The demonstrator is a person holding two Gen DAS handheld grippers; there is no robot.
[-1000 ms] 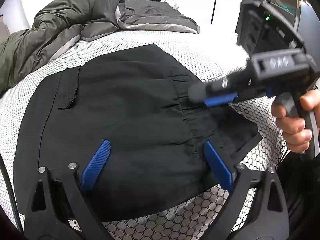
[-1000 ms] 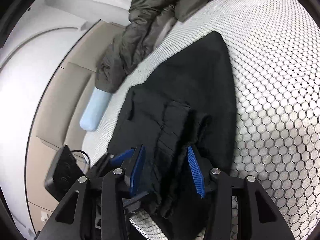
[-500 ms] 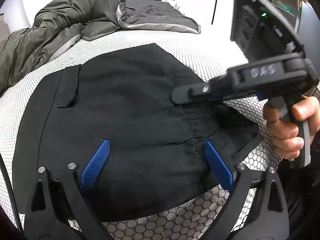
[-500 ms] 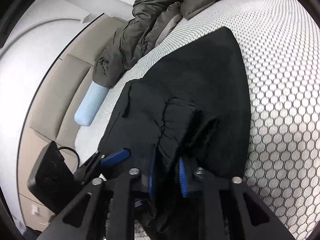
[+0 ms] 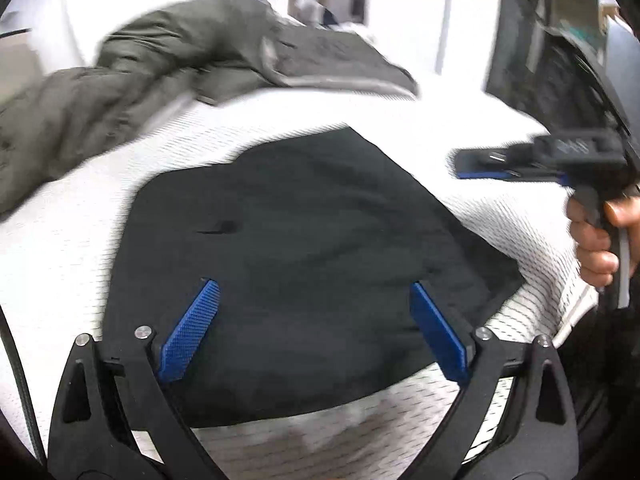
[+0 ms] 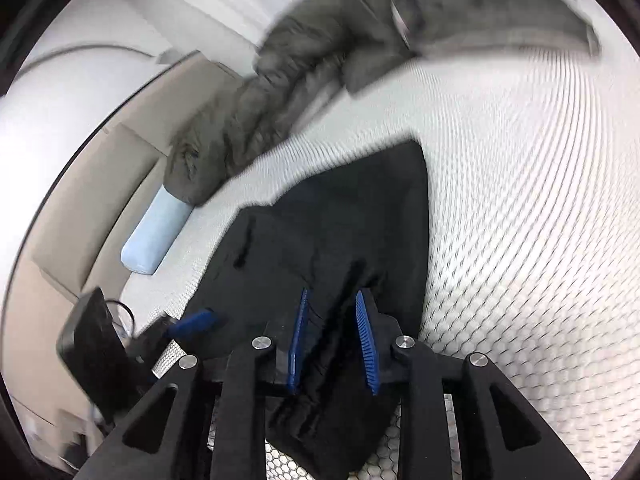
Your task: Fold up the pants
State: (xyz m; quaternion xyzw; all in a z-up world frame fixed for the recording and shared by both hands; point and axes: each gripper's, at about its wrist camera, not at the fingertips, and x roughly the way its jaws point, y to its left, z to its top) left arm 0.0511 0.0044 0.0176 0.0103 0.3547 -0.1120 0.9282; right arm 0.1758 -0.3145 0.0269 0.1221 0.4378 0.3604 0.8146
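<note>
The pants (image 5: 304, 248) lie dark and mostly flat on the white bed (image 5: 500, 144), close to the near edge, with a bit of black cloth bunched up between the blue pads of your right gripper (image 6: 334, 344). In the right wrist view those pads sit close on each side of that bunch, so it looks like you are pinching the cloth (the left wrist view is too blurry to be sure the cloth is caught). Holding that bunch makes sense, because it gives you a corner to carry over for a fold. Your left gripper (image 5: 316, 328) hangs above the pants with its fingers spread wide and nothing between them. That is a good spot, since it can drop down and hold the cloth flat while the other side moves. A grey blanket (image 5: 132, 80) is heaped at the far left of the bed, well apart from the pants, so it should not get in your way. A pale blue pillow (image 6: 156, 236) lies by the blanket's end, also away from the pants.
</note>
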